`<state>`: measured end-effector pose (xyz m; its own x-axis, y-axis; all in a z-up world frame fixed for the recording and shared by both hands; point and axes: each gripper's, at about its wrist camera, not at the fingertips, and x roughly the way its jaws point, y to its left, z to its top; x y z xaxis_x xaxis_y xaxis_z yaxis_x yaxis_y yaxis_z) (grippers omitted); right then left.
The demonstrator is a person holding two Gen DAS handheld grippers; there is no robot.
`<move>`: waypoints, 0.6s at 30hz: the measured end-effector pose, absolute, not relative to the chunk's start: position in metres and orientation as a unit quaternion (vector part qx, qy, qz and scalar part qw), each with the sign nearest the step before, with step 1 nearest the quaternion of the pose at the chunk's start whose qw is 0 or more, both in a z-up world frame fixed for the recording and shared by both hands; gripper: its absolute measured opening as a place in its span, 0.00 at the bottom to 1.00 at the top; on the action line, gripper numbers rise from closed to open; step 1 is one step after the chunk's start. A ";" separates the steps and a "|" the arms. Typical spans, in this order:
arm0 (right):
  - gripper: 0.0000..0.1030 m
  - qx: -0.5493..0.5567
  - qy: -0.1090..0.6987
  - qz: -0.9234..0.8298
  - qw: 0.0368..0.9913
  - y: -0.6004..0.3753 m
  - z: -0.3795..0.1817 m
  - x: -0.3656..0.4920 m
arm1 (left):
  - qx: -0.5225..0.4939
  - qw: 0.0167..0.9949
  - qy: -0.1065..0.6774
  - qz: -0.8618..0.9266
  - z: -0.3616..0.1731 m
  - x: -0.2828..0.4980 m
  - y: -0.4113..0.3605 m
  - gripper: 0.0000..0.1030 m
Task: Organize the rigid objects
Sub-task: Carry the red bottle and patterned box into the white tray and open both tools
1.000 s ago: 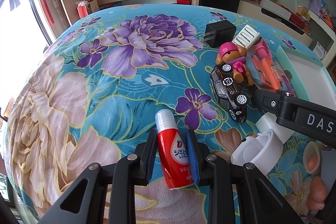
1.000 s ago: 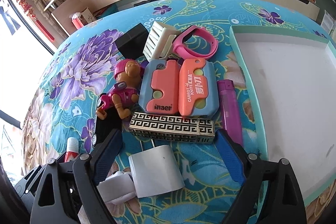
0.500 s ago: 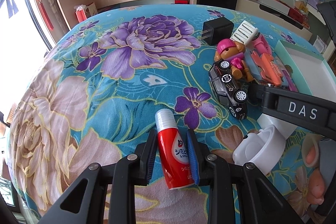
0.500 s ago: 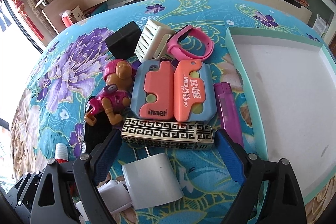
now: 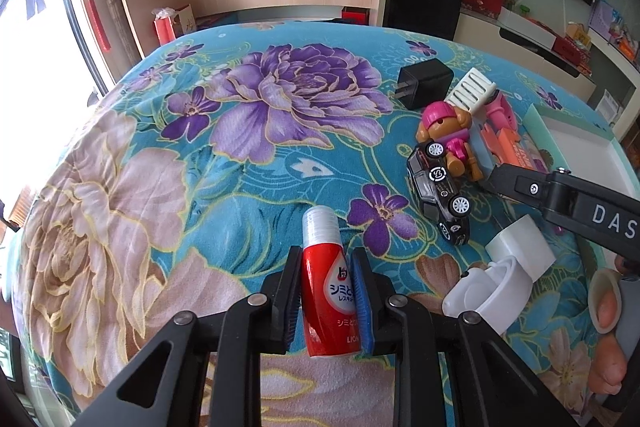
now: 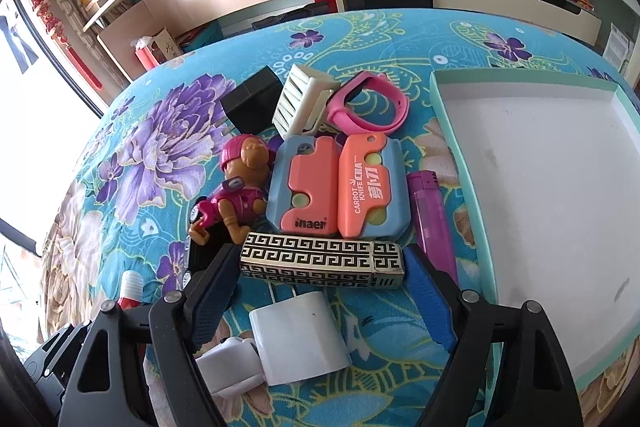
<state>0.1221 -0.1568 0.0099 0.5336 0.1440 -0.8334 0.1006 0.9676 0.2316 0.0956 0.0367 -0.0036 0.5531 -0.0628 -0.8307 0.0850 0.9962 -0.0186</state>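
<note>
The left gripper (image 5: 326, 301) is clamped on a small red bottle (image 5: 329, 301) with a ribbed clear cap, its blue pads pressed to both sides; the white label carries Japanese lettering and "LION" at the base. Ahead and to the left of it the floral cloth (image 5: 168, 195) lies open. To its right sit a black toy car (image 5: 438, 193), a pup figure with a pink helmet (image 5: 444, 135) and a black charger (image 5: 424, 83), and the other tool's arm crosses there, marked "DAS". The right gripper (image 6: 320, 291) stands spread, its jaws having just been closing in a little, with the patterned gold-and-black lighter (image 6: 320, 259) between the tips; whether the pads touch its ends cannot be told. Just beyond it lie two coral-and-blue cutters, one (image 6: 306, 187) reading "inaer", the other (image 6: 370, 187) "CARROT KNIFE". A purple lighter (image 6: 434, 215) lies by the right finger, and past it the mint-edged white tray (image 6: 448, 131) is open. Nearer than the tips lies a white charger (image 6: 298, 339).
</note>
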 end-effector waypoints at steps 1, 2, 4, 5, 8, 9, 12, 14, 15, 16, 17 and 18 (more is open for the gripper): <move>0.80 0.129 0.474 0.015 0.871 -0.158 0.016 0.120 | 0.009 0.884 0.466 -0.042 0.000 0.095 0.038 0.25; 0.80 0.132 0.465 0.018 0.875 -0.159 0.022 0.117 | 0.006 0.887 0.461 -0.042 0.003 0.094 0.039 0.25; 0.80 0.137 0.451 0.019 0.882 -0.163 0.030 0.113 | 0.001 0.890 0.454 -0.044 0.009 0.092 0.039 0.25; 0.80 0.137 0.446 0.017 0.884 -0.165 0.033 0.111 | 0.001 0.891 0.451 -0.045 0.011 0.091 0.039 0.25; 0.80 0.133 0.439 -0.003 0.889 -0.174 0.039 0.109 | 0.005 0.893 0.447 -0.048 0.015 0.091 0.035 0.25; 0.80 0.132 0.435 -0.012 0.891 -0.178 0.041 0.108 | 0.007 0.894 0.446 -0.050 0.017 0.090 0.033 0.25; 0.80 0.139 0.424 -0.038 0.894 -0.199 0.047 0.104 | 0.015 0.895 0.442 -0.054 0.022 0.089 0.026 0.25; 0.80 0.140 0.419 -0.064 0.895 -0.216 0.049 0.100 | 0.021 0.896 0.440 -0.059 0.025 0.089 0.019 0.25; 0.80 0.137 0.418 -0.080 0.895 -0.225 0.049 0.098 | 0.023 0.895 0.440 -0.061 0.027 0.089 0.015 0.25; 0.80 0.132 0.417 -0.099 0.894 -0.234 0.048 0.096 | 0.025 0.895 0.440 -0.065 0.029 0.089 0.011 0.25; 0.80 0.124 0.417 -0.120 0.892 -0.243 0.048 0.093 | 0.028 0.895 0.440 -0.068 0.031 0.089 0.006 0.25; 0.80 0.117 0.417 -0.140 0.891 -0.251 0.048 0.092 | 0.031 0.895 0.440 -0.072 0.034 0.090 0.001 0.25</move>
